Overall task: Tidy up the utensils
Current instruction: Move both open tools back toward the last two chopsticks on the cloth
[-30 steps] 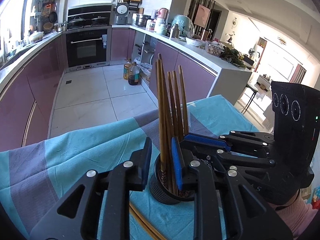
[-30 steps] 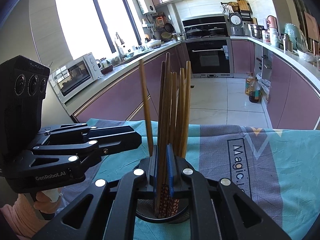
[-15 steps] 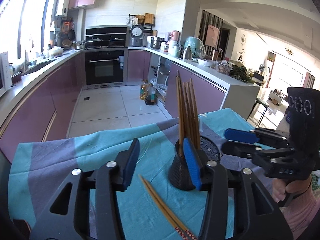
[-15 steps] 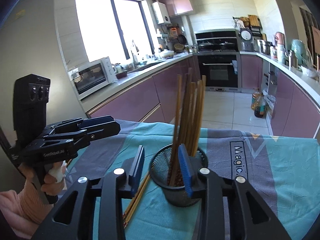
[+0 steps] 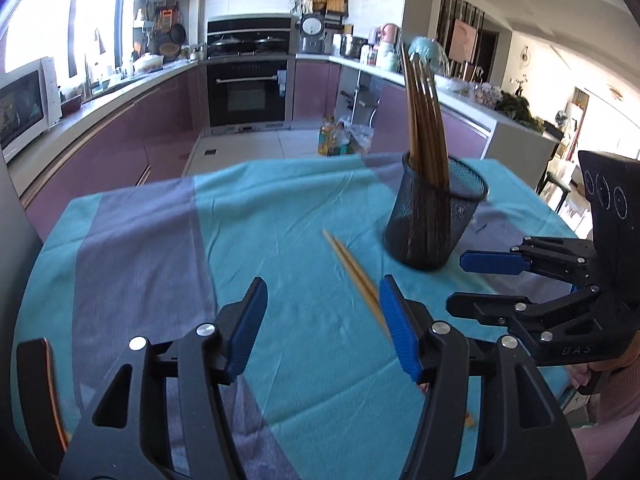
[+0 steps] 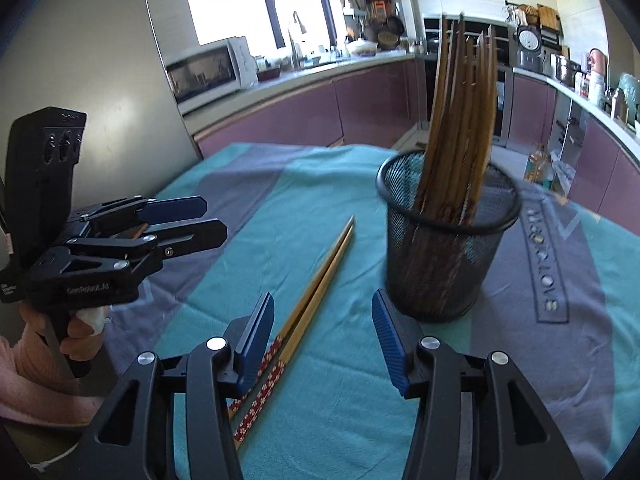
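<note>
Where the left gripper (image 5: 322, 328) crosses the loose chopstick pair (image 5: 354, 268), hides the pair's patterned ends behind its right finger; shows those red, flower-printed ends only from the right wrist camera (image 6: 260, 392), and there partly covered by the right gripper (image 6: 322, 336). Blurs the bundle of dark wooden chopsticks (image 6: 460, 120) through motion, so cannot be counted. Stands that bundle in the black mesh holder (image 6: 444, 256), leaning, upright holder resting on the teal and grey tablecloth (image 5: 256, 208). Lies flat on the cloth just beside the holder, the loose pair, touching neither gripper. Spreads both claws wide, blue pads apart, gripping nothing. Reads "GenRobot.AI" on the side of the left gripper seen from the right camera (image 6: 176, 220); reads "DAS", partial, on the right gripper's body in the left view (image 5: 486, 276). Prints lettering on the cloth's grey band (image 6: 548, 264), blurred and sideways, not legible.
</note>
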The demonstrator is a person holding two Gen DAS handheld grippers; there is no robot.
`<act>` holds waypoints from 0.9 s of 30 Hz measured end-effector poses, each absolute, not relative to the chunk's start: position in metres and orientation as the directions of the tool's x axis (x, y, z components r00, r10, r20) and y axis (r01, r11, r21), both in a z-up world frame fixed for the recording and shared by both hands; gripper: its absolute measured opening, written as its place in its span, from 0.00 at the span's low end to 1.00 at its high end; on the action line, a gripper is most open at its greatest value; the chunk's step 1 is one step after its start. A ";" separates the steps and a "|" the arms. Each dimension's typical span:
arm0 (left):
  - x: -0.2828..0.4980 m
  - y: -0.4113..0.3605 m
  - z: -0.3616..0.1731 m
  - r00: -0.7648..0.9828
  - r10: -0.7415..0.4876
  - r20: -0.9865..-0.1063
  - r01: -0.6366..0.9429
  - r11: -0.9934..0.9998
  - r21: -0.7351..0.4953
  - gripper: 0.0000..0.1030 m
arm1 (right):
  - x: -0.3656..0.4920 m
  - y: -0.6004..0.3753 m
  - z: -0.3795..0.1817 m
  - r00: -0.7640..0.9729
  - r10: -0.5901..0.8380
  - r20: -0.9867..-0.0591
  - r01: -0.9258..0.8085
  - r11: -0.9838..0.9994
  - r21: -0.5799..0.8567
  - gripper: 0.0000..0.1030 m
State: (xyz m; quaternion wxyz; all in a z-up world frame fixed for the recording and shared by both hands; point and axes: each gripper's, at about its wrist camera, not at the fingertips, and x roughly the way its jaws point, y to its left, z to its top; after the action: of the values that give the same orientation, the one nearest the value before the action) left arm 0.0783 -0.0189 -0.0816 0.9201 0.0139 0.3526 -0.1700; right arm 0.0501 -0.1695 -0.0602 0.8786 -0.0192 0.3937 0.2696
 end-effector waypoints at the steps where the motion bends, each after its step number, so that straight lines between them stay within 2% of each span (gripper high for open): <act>1: 0.077 -0.018 -0.086 0.682 -0.308 -0.664 0.320 0.941 -0.107 0.56 | 0.050 -0.167 -0.064 0.541 0.454 -0.708 -0.486 0.856 0.177 0.47; 10: 0.071 -0.028 -0.093 0.676 -0.304 -0.671 0.321 0.942 -0.103 0.56 | 0.045 -0.164 -0.081 0.523 0.444 -0.728 -0.451 0.868 0.206 0.47; 27: 0.075 -0.025 -0.105 0.647 -0.298 -0.702 0.296 0.946 -0.130 0.56 | 0.049 -0.140 -0.096 0.522 0.378 -0.764 -0.437 0.888 0.141 0.47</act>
State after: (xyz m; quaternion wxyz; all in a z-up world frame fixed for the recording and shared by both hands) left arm 0.0746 -0.0250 -0.1050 0.9073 -0.0018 0.3872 -0.1637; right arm 0.0493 -0.1400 -0.0962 0.8717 -0.0345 0.4292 0.2339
